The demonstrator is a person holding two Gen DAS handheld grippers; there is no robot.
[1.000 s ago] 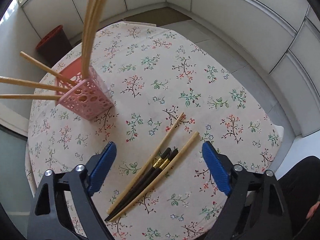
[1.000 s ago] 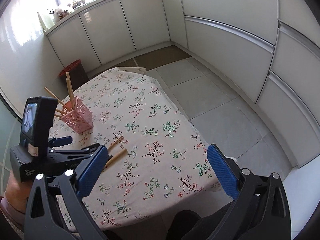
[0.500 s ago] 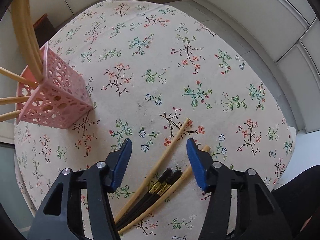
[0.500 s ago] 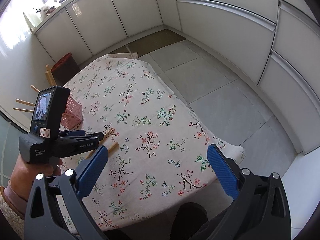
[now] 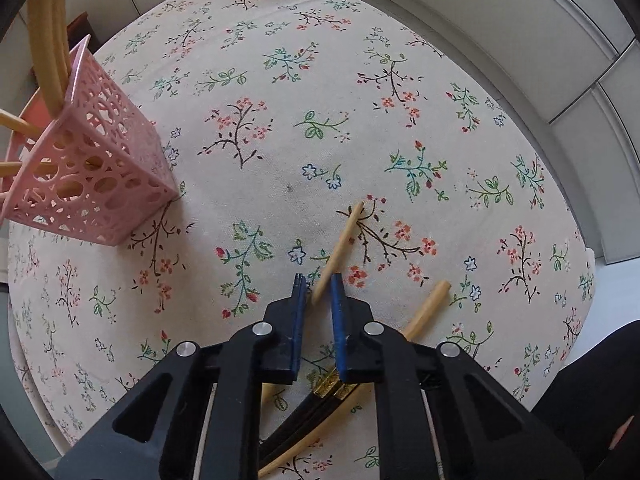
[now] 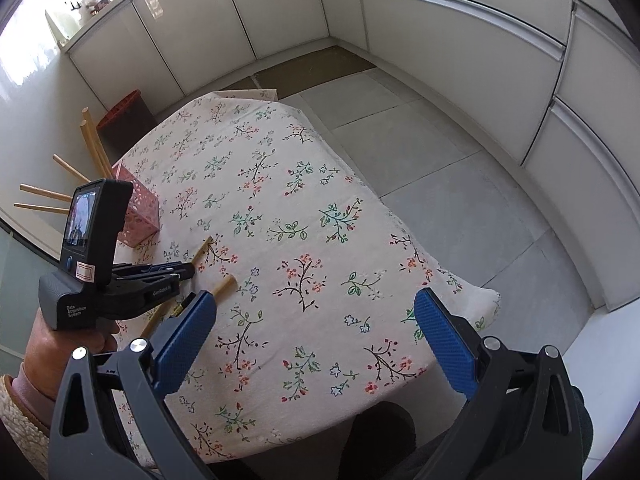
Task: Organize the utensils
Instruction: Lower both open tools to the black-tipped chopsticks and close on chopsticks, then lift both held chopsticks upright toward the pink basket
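Chopsticks on the floral tablecloth (image 5: 280, 128), near your edge of the table: 2 pale wooden ones and 2 black ones with gold bands. The longer wooden chopstick (image 5: 340, 246) lies slanted, tip toward the table's middle. The thicker wooden chopstick (image 5: 426, 308) lies just to its right, roughly parallel. The black chopsticks (image 5: 320, 404) sit between them, mostly hidden under your tool.

Pink lattice holder (image 5: 92, 176) stands upright on the cloth, well to the left of the loose set. Several wooden chopsticks (image 5: 52, 40) lean out of it.

Your left gripper (image 5: 318, 284) points steeply down over the loose set. Its jaws are closing, now only a narrow gap apart, with the longer wooden chopstick running up between the blue pads. Whether both pads press on it, cannot tell; the right pad's tip looks to touch its side.

Your right gripper (image 6: 316, 316) hangs above the near side of the table, jaws spread wide, nothing between them. Your left hand (image 6: 56, 352) shows there, wrapped around the other tool's grip.
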